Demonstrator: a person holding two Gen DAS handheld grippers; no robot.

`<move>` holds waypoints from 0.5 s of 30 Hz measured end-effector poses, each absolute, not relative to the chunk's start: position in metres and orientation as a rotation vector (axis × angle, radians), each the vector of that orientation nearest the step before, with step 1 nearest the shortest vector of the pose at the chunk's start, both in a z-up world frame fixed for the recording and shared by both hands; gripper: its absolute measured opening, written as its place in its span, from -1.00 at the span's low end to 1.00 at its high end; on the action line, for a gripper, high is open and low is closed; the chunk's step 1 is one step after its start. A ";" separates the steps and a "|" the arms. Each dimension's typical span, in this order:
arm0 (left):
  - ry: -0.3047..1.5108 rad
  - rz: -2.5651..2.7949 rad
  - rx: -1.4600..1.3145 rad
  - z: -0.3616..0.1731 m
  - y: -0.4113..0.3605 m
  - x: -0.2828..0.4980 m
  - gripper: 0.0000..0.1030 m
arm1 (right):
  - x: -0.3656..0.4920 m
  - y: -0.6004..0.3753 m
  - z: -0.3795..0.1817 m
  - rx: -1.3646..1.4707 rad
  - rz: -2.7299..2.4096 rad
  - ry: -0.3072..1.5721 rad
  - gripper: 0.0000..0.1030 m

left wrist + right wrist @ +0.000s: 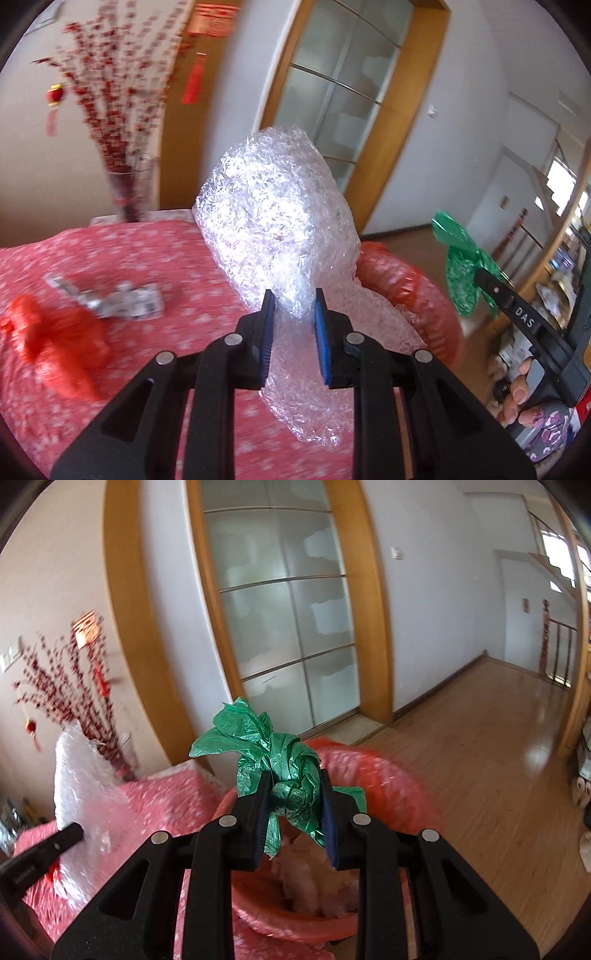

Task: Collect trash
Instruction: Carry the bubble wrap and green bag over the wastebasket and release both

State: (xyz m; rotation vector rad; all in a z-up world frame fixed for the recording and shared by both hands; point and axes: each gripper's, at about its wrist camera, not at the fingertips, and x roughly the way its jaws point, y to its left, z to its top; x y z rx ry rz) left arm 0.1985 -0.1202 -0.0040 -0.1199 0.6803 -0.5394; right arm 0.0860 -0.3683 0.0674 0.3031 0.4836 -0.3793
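My left gripper [294, 301] is shut on a big wad of clear bubble wrap [277, 221] and holds it up above the red-clothed table [184, 266]. The wrap also shows in the right wrist view [85, 794]. My right gripper [293, 786] is shut on a crumpled green plastic bag [284, 764] and holds it over the red-lined trash bin [388, 775]. The bin holds some pale trash. In the left wrist view the green bag [461, 266] hangs to the right of the bin [406, 280].
On the table lie a crumpled red plastic bag [55, 339] and a crumpled silver wrapper [114, 299]. A vase of red berry branches [129, 184] stands at the table's far edge. A frosted glass sliding door [288, 620] and wooden floor [498, 757] lie beyond.
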 end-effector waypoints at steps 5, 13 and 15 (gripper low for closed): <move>0.694 -0.603 -0.084 -0.007 -0.161 0.204 -0.59 | 0.082 -0.381 0.063 0.325 -0.408 0.480 -0.50; 0.724 -0.654 -0.060 -0.018 -0.196 0.222 -0.59 | 0.080 -0.395 0.057 0.361 -0.434 0.478 -0.50; 0.731 -0.659 -0.057 -0.021 -0.201 0.225 -0.59 | 0.082 -0.397 0.056 0.365 -0.437 0.480 -0.50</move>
